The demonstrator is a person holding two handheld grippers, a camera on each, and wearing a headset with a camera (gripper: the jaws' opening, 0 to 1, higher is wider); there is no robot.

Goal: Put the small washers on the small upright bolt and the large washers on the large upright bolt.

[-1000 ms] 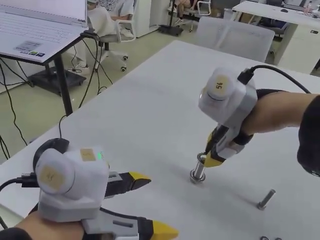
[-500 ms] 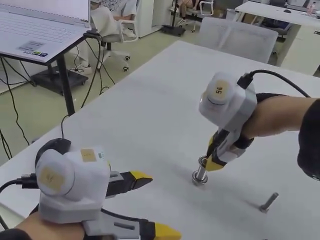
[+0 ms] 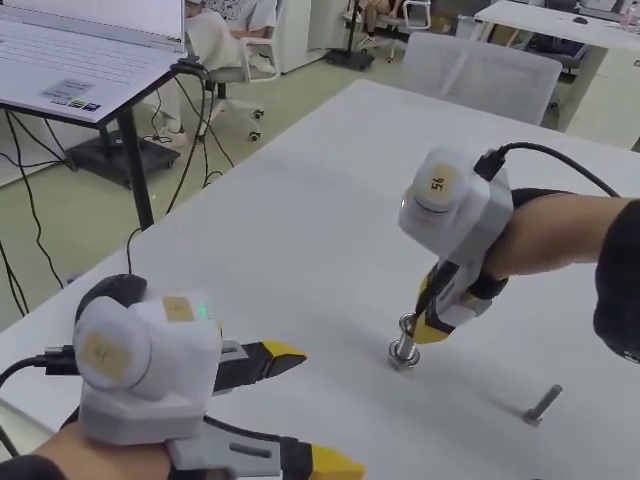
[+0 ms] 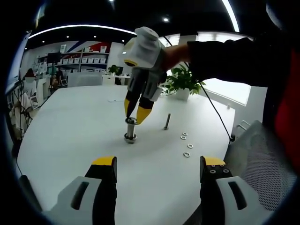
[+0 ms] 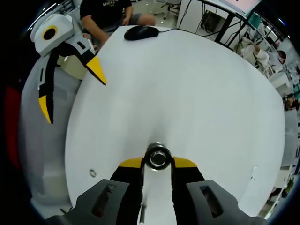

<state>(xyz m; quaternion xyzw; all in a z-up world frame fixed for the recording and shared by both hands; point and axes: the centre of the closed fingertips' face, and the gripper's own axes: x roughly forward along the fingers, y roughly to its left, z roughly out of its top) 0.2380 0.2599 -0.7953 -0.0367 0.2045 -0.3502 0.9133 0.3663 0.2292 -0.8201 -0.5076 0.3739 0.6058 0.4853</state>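
The large upright bolt stands mid-table, wider at its base. My right gripper comes down on its top from the right, and its yellow tips grip a large washer at the bolt's tip. From the left gripper view the same tips meet the bolt's top. The small bolt stands upright to the right, also at the lower right of the head view. Several loose washers lie beyond it. My left gripper hovers open and empty at the table's near corner.
A black mouse lies on the table behind my left gripper. A laptop sits on a side stand to the left, with cables hanging under it. One small washer lies apart near the table's edge. Office chairs stand beyond the table's far end.
The head view has shifted a little. My right gripper stays at the top of the large bolt, and my left gripper has not moved.
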